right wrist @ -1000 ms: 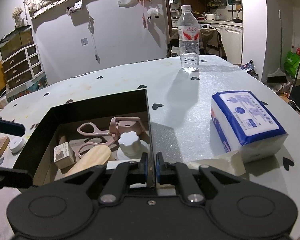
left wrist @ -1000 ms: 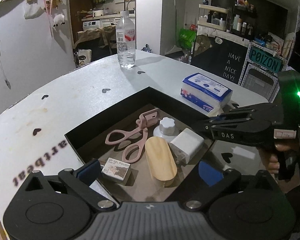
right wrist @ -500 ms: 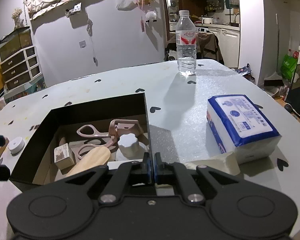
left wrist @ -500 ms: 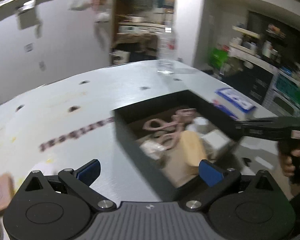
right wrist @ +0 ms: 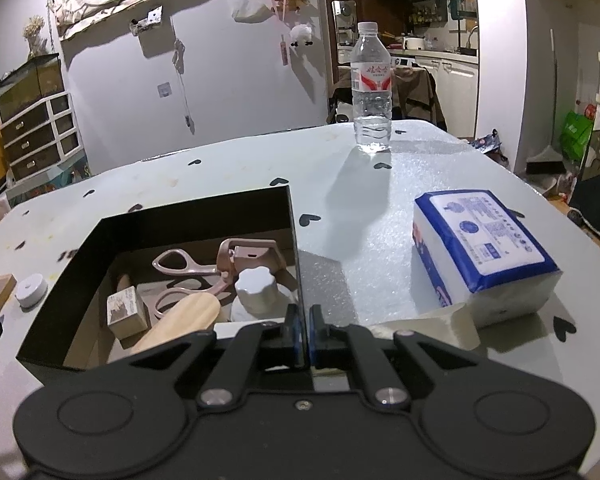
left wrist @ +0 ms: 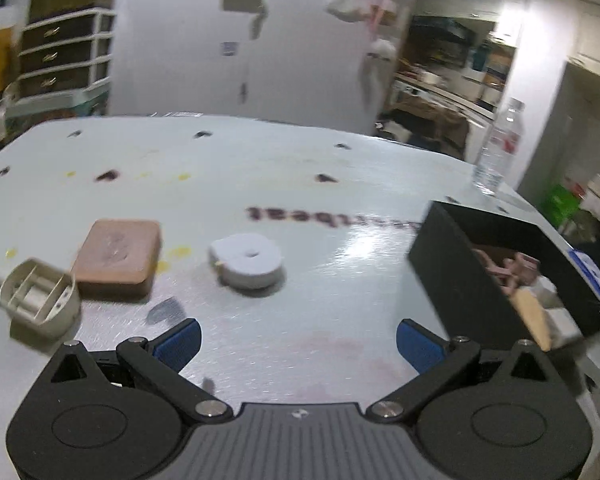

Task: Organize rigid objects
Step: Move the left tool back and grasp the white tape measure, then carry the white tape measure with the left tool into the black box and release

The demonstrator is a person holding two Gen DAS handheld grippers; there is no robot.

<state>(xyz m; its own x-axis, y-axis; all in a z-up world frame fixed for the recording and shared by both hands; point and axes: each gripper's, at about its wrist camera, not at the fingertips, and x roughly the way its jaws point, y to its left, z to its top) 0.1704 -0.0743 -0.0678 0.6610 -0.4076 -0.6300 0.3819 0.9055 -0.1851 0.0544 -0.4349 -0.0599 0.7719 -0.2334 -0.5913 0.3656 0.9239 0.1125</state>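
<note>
A black box (right wrist: pixel 172 220) on the table holds pink scissors (right wrist: pixel 188 272), a white knob-topped jar (right wrist: pixel 256 288), a wooden brush (right wrist: pixel 180 324) and a small carton (right wrist: pixel 126 312). It shows at the right of the left wrist view (left wrist: pixel 460 264). My right gripper (right wrist: pixel 305 320) is shut on the box's right wall (right wrist: pixel 294 240). My left gripper (left wrist: pixel 298 338) is open and empty over the table, facing a white round disc (left wrist: pixel 246 260), a brown rounded block (left wrist: pixel 118 256) and a beige plug-like piece (left wrist: pixel 40 300).
A water bottle (right wrist: pixel 371 88) stands at the table's far side. A blue and white tissue pack (right wrist: pixel 484 248) lies right of the box. A pale flat piece (right wrist: pixel 432 326) lies by the pack. The table bears black heart marks.
My left gripper has swung left, away from the box, and now faces the disc, block and plug piece. The right gripper has stayed shut on the box wall.
</note>
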